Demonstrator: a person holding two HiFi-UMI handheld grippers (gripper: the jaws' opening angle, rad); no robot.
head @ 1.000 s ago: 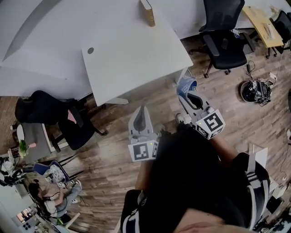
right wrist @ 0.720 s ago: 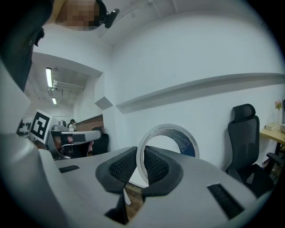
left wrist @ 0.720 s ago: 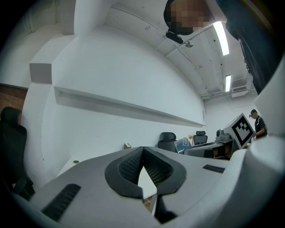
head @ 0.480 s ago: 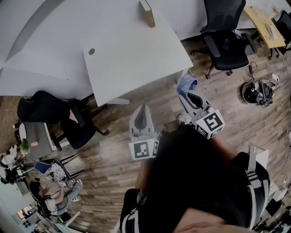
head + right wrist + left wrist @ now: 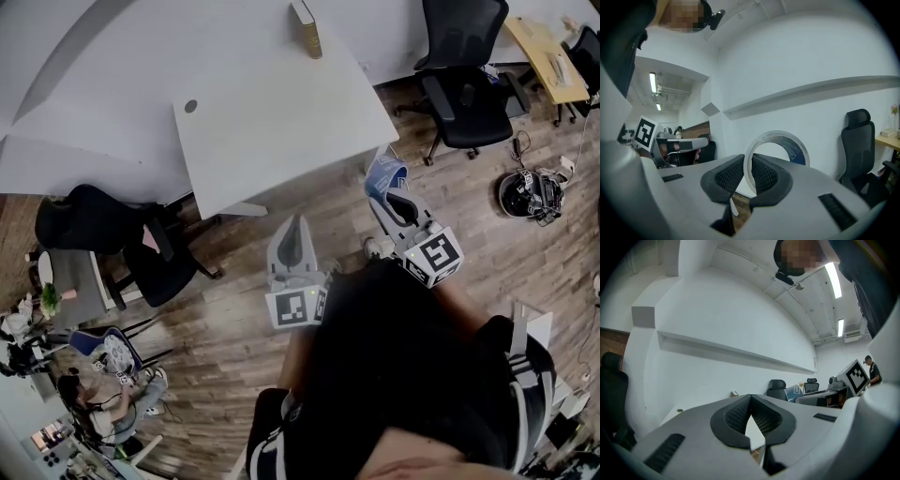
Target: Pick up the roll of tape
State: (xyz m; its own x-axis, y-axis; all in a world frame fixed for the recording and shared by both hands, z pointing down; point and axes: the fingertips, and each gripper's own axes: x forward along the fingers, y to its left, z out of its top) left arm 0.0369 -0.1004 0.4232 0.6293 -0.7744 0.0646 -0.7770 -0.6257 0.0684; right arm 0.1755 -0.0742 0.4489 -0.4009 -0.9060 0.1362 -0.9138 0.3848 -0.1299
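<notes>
The roll of tape, a thin ring with a white rim and a blue inner face, stands upright between the pads of my right gripper, which is shut on its lower rim. In the head view the tape is held in the air over the wooden floor, just off the white table's near right corner, at the tip of the right gripper. My left gripper is held level to its left, near the table's front edge. Its pads meet at the tips, with nothing between them.
A tan box stands at the table's far edge. Black office chairs sit at the far right and at the left. A bundle of cables lies on the floor at right. A seated person is at the lower left.
</notes>
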